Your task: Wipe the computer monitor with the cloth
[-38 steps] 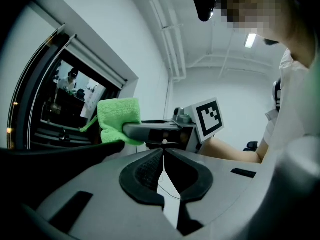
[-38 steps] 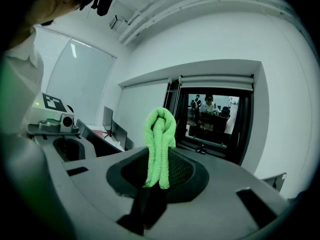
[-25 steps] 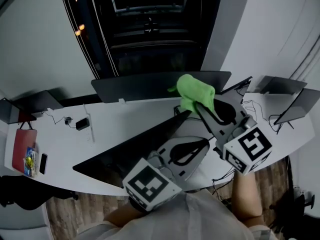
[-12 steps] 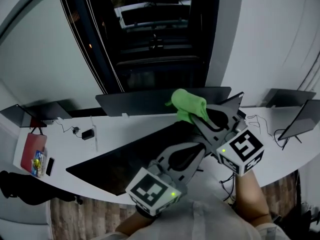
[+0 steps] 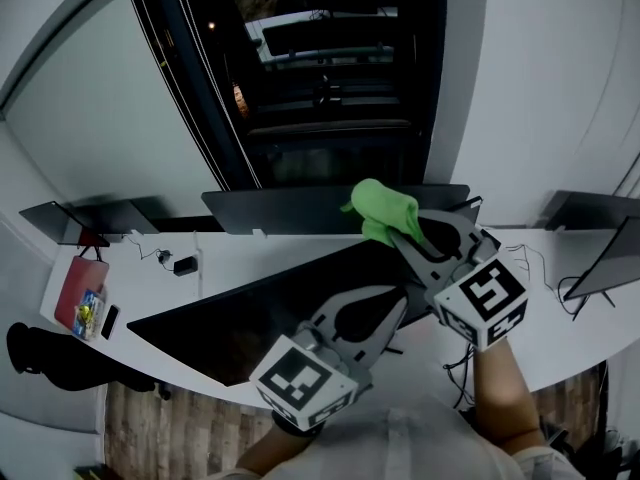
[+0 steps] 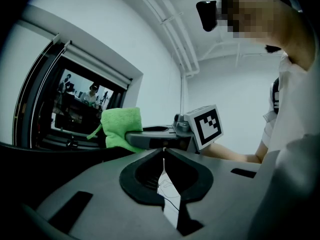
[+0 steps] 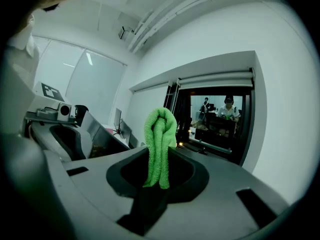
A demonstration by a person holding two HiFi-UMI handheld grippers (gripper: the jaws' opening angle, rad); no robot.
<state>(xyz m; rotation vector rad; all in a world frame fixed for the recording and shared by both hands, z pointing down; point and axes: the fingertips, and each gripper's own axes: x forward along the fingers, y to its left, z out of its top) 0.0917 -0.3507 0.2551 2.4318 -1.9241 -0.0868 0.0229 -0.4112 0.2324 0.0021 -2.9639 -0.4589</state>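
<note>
Green cloth [image 5: 385, 206] in right gripper's [image 5: 393, 230] clenched jaws, upper centre, beside dark monitor [image 5: 230, 323]. Left gripper's [image 5: 397, 293] jaws together, empty.

We note: cloth [image 5: 385, 204] between right gripper [image 5: 398, 231] jaws, at tips. Left gripper [image 5: 401, 293] just left of right gripper, further back. Monitor [image 5: 235, 318] below both; second monitor [image 5: 300, 208] beyond cloth.

White walls [image 5: 540, 68], dark glass window [image 5: 320, 78], curved white desk [image 5: 250, 258], wooden floor [image 5: 170, 418]
</note>
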